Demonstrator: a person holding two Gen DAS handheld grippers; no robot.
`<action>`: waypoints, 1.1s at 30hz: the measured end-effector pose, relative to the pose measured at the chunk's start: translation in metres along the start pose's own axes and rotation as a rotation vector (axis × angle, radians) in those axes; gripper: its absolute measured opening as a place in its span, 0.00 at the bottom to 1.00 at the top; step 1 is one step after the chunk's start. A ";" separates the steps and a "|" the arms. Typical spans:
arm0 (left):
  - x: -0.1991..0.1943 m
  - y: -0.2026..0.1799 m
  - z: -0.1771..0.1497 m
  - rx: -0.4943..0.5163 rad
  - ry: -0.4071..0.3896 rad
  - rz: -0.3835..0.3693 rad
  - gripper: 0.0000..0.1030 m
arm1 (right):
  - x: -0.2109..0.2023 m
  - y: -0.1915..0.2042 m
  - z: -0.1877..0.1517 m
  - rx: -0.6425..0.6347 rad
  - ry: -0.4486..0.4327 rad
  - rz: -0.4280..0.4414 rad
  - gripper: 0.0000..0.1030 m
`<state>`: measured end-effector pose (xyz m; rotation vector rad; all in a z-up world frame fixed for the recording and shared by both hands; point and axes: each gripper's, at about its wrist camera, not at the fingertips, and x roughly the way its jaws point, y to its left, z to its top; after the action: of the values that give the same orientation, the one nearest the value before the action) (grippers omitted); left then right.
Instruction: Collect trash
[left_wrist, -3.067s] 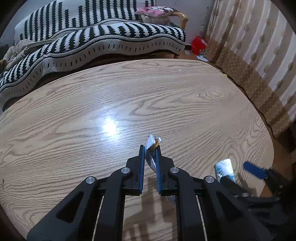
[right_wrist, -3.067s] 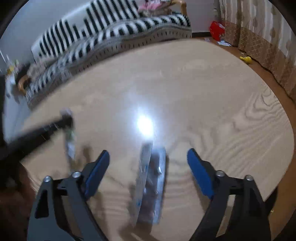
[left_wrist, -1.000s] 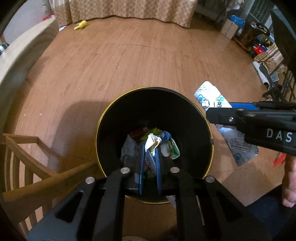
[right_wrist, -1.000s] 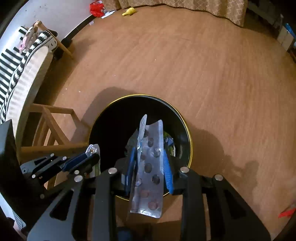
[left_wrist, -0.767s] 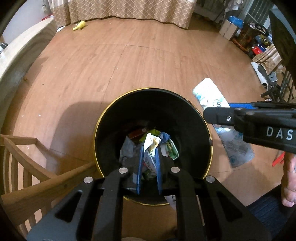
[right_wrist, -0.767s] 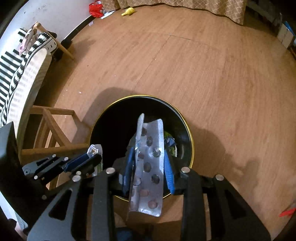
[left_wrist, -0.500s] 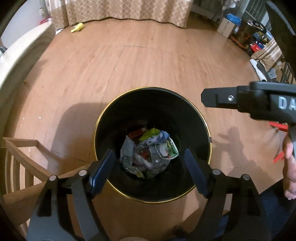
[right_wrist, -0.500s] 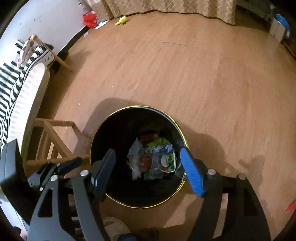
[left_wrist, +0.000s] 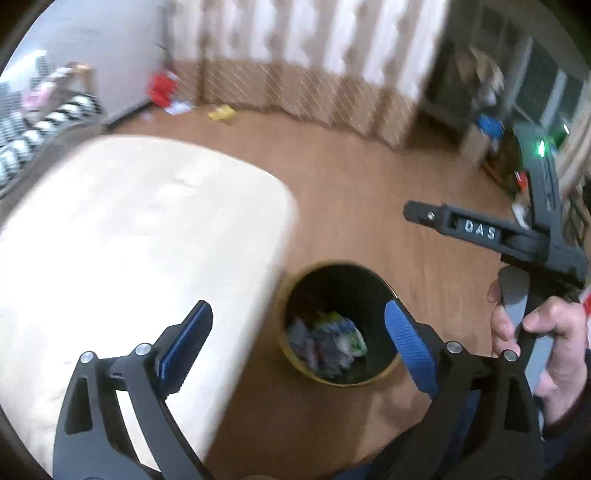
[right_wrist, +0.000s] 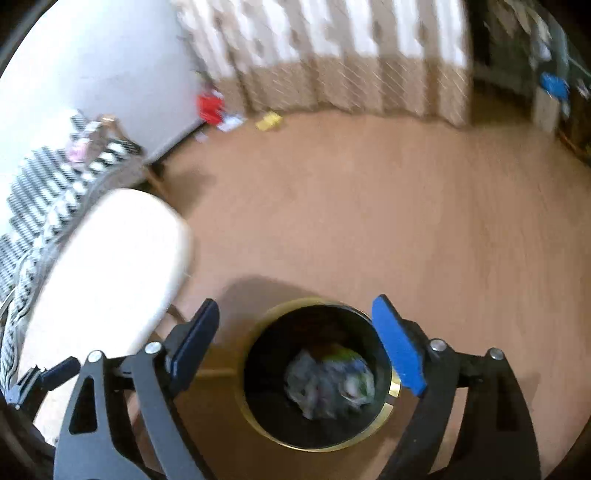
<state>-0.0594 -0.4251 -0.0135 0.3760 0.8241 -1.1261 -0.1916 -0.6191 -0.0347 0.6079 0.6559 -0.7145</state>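
Observation:
A black trash bin with a gold rim (left_wrist: 295, 291) stands on the wooden floor and holds crumpled wrappers (left_wrist: 328, 341). It also shows in the right wrist view (right_wrist: 258, 332), with the trash (right_wrist: 328, 380) inside. My left gripper (left_wrist: 297, 341) is open and empty, high above the bin and the table edge. My right gripper (right_wrist: 295, 345) is open and empty above the bin. The right gripper's body (left_wrist: 480, 232) shows at the right of the left wrist view, held by a hand (left_wrist: 532, 339). Both views are blurred.
The pale wooden table (left_wrist: 110, 251) lies left of the bin, and it shows in the right wrist view (right_wrist: 103, 266) too. A striped sofa (right_wrist: 44, 184) stands behind it. A red item (right_wrist: 210, 105) and a yellow item (right_wrist: 269, 120) lie by the curtain (right_wrist: 332, 55).
Both grippers opened and dropped their trash, the wrapper and the blister pack, into the bin. Both have since risen and tilted up, so the table and room come into view.

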 end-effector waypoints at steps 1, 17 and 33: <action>-0.016 0.013 -0.001 -0.025 -0.023 0.031 0.91 | -0.004 0.020 0.001 -0.034 -0.006 0.031 0.82; -0.256 0.246 -0.184 -0.646 -0.101 0.783 0.94 | -0.037 0.377 -0.122 -0.719 0.119 0.467 0.84; -0.313 0.302 -0.270 -0.772 -0.105 0.864 0.94 | -0.035 0.476 -0.212 -0.865 0.169 0.513 0.84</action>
<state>0.0502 0.0749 0.0024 -0.0035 0.8134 0.0090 0.0739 -0.1702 -0.0153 0.0136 0.8416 0.1300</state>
